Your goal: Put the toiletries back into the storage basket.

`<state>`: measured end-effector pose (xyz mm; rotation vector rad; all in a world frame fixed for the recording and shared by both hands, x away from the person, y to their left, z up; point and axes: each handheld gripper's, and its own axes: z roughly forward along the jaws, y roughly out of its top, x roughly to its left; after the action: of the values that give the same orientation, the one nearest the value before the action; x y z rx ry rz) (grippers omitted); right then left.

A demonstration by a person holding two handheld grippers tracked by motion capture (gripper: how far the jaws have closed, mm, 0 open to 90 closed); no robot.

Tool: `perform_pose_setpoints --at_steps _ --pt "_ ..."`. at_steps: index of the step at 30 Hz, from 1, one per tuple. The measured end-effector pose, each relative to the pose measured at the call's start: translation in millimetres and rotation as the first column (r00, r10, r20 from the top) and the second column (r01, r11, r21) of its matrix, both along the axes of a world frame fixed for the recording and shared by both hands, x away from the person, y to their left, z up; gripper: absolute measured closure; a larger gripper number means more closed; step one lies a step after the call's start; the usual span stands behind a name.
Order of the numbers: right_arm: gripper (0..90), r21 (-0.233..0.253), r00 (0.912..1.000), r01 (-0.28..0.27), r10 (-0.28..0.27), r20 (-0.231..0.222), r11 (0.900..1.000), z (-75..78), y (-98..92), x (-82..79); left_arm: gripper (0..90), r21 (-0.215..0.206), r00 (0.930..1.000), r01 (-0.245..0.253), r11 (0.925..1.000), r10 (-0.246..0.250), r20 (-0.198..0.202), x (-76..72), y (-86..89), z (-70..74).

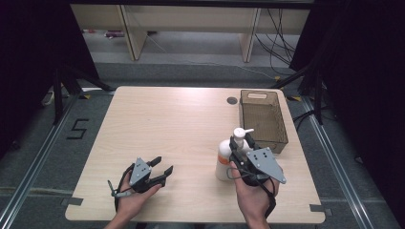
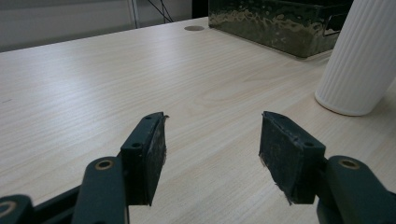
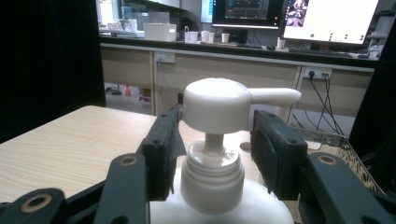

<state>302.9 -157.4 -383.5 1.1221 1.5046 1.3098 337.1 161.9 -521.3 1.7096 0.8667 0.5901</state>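
Standing near the tabletop's right edge, just beside the basket (image 1: 263, 119), is the pump bottle (image 1: 224, 160); the right gripper (image 1: 241, 148) flanks its neck. Left gripper view: left gripper (image 2: 212, 140) jaws apart, empty. Right gripper view: jaws straddle the pump (image 3: 217, 105), apparently unclamped; the smooth, probably heavy bottle is best gripped at its rigid collar (image 3: 212, 175).

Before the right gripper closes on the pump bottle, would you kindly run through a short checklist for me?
1. Right gripper jaws straddle the pump bottle neck: ok, one pad on each side.
2. Jaws open enough: ok, gaps show beside the collar.
3. Pads touching the bottle: cannot tell; the left pad sits very close to the pump head.
4. Bottle upright on the table: ok.
5. Basket beyond the bottle free to receive it: ok, looks empty.
6. Left gripper out of the way: ok, open over bare table, holding nothing.
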Motion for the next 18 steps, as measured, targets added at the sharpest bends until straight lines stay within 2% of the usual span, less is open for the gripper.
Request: perform_pose_setpoints --at_steps 2,4,5,6,10,11,12,13,14,15,18 --pt "52.9 0.006 0.9998 0.000 0.000 -0.018 1.000 0.5 1.5 1.6 40.1 0.000 1.0000 0.002 1.0000 -0.002 -0.001 0.2 0.0 0.0" --pt "53.1 -0.014 1.0000 0.009 -0.009 -0.004 1.000 0.8 1.5 4.2 40.1 -0.001 1.0000 0.002 1.0000 -0.002 -0.001 0.3 0.0 0.0" --pt "53.7 0.010 0.9998 0.012 -0.011 -0.017 1.000 0.5 4.3 5.0 40.3 0.000 1.0000 0.002 1.0000 -0.002 -0.001 0.3 -0.1 0.0" --pt "53.7 0.010 0.9998 0.012 -0.011 -0.017 1.000 0.5 4.3 5.0 40.3 -0.008 1.0000 0.007 0.9999 -0.007 0.002 1.0 -0.4 -0.6" --pt "55.0 -0.015 0.9998 0.019 -0.019 0.004 1.000 0.6 5.3 8.2 40.2 -0.004 1.0000 0.002 1.0000 -0.002 -0.003 0.4 0.1 0.0" --pt "55.8 0.015 0.9995 0.026 -0.026 -0.019 1.000 0.4 7.6 7.3 40.2 -0.006 1.0000 0.001 1.0000 -0.001 -0.004 0.4 0.3 0.0" --pt "56.8 0.009 0.9996 0.018 -0.018 -0.020 1.000 0.4 6.5 8.7 40.3 -0.006 1.0000 0.000 1.0000 0.000 -0.005 0.4 0.3 0.0" --pt "57.7 -0.008 0.9998 0.018 -0.018 -0.002 1.000 0.4 5.5 10.0 40.3 -0.006 1.0000 0.001 1.0000 -0.001 -0.005 0.4 0.2 0.0" --pt "58.6 -0.009 0.9996 0.027 -0.027 -0.011 1.000 0.7 5.7 9.0 40.3 -0.012 1.0000 0.005 0.9999 -0.005 -0.001 1.0 -0.2 -0.5" --pt "59.2 -0.017 0.9993 0.036 -0.036 0.005 0.999 0.7 6.3 9.1 40.2 -0.013 1.0000 0.006 0.9999 -0.006 -0.001 1.0 -0.2 -0.6" --pt "59.9 -0.002 0.9995 0.032 -0.032 -0.002 0.999 0.3 7.4 9.1 40.3 -0.005 1.0000 0.000 1.0000 0.000 -0.004 0.4 0.3 0.0"
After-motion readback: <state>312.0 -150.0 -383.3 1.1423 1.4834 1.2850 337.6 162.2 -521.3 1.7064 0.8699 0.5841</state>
